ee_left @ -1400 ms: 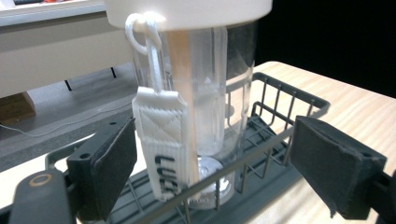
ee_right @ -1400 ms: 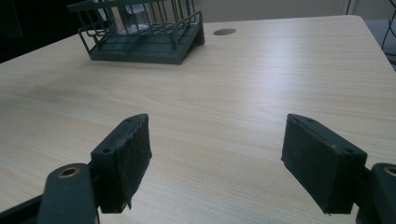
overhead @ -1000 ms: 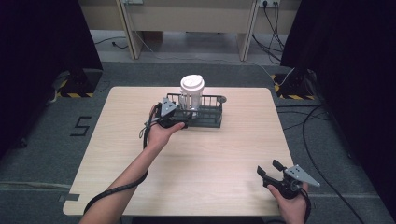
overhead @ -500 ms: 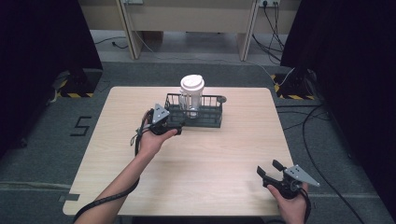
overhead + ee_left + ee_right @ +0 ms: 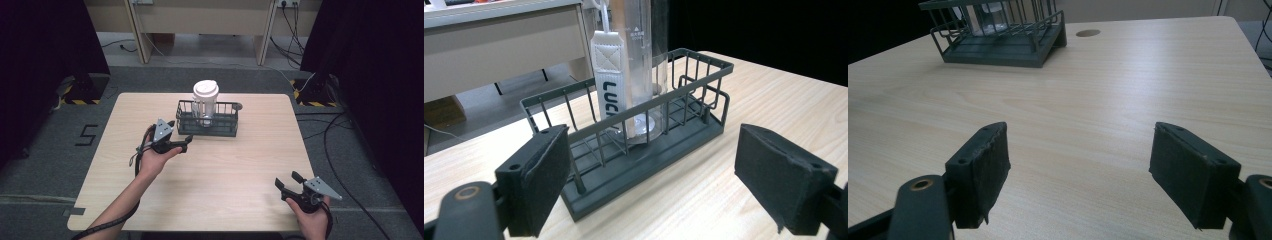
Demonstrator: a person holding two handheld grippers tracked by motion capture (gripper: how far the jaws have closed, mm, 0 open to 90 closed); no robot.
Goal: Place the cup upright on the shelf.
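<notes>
high view: bottle (image 5: 205, 102) stands in rack (image 5: 207, 125) on tabletop (image 5: 235, 165), just beyond our left gripper (image 5: 181, 143) | left gripper view: fingers (image 5: 535, 182) wide apart, empty; rack (image 5: 634, 150) ahead, we judge it stiff and light, bottle (image 5: 639, 65) slick, so grip the rim | right gripper view: fingers (image 5: 980, 172) wide, empty, rack (image 5: 998, 37) far ahead

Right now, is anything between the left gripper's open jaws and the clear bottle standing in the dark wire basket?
Yes: the dark wire basket's own near wall. The left gripper sits just outside it, jaws open, and the clear plastic bottle with the white lid stands behind those bars. Its upper part rises free above the rim.
</notes>
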